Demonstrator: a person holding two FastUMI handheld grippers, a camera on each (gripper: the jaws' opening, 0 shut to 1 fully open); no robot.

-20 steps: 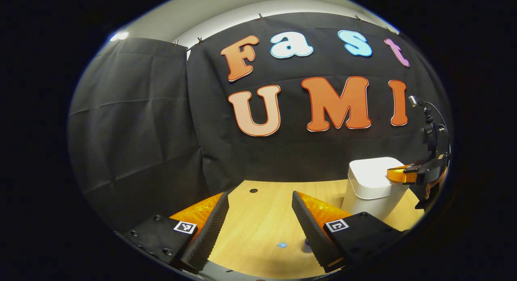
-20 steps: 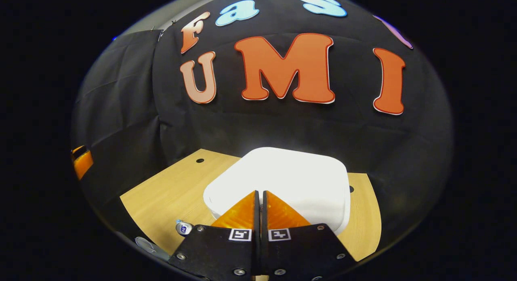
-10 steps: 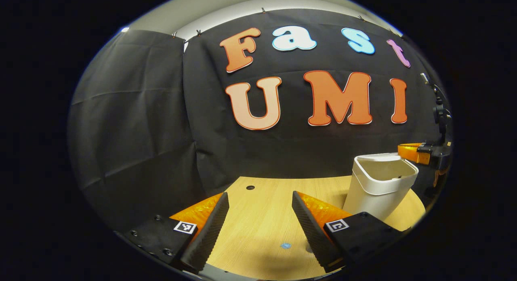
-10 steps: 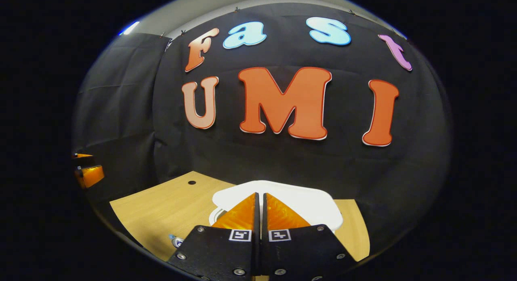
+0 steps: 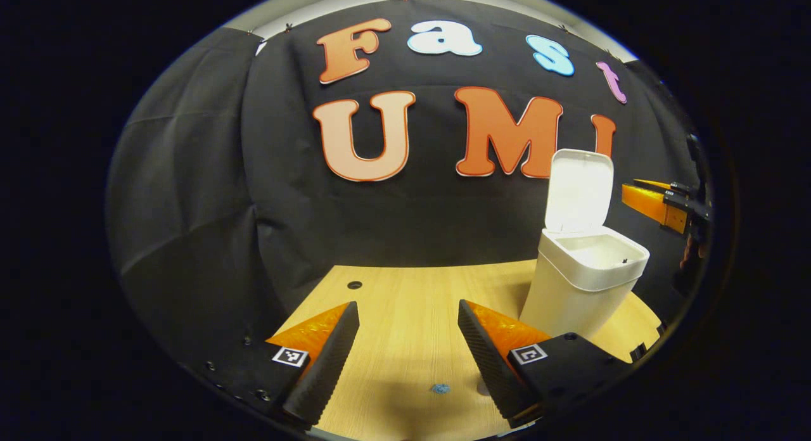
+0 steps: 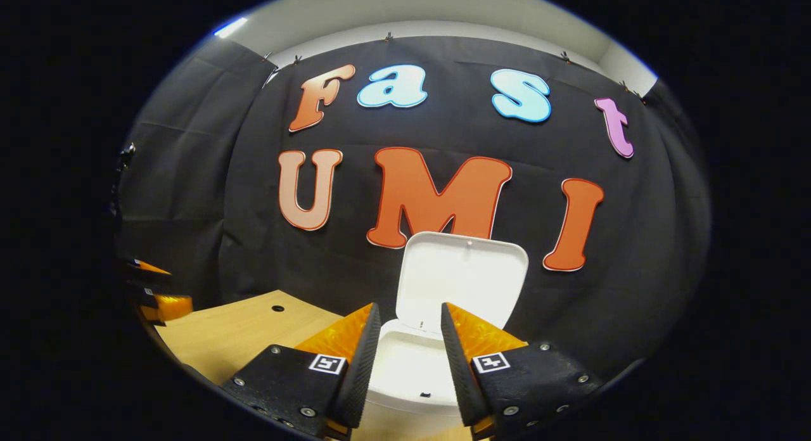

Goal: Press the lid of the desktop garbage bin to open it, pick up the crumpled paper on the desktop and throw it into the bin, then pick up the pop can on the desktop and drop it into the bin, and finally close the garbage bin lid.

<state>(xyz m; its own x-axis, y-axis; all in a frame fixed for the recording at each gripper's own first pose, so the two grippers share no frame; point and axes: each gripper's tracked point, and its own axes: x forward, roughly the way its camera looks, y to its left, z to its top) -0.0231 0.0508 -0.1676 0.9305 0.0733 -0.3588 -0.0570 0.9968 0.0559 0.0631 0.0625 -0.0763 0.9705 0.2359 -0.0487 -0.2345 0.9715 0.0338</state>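
The white desktop bin (image 5: 583,289) stands on the wooden table (image 5: 405,339), right of my left gripper. Its lid (image 5: 580,191) is raised upright at the back and the inside looks bare. My left gripper (image 5: 408,314) hovers low over the table, open, with nothing between its fingers. My right gripper (image 6: 408,308) hangs just above the bin's mouth (image 6: 412,365), open and holding nothing, with the lid (image 6: 466,273) upright right ahead of it. In the left gripper view the right gripper (image 5: 659,203) shows beside the lid.
A small blue speck (image 5: 440,388) lies on the table between my left gripper's fingers. A round hole (image 5: 354,284) sits at the table's far left corner. Black cloth walls close the back and left. My left gripper (image 6: 158,301) shows at the left edge.
The bin lid swung from closed to fully upright. My right gripper lifted off the lid and went from shut to open. My left gripper stayed open and turned slightly toward the bin.
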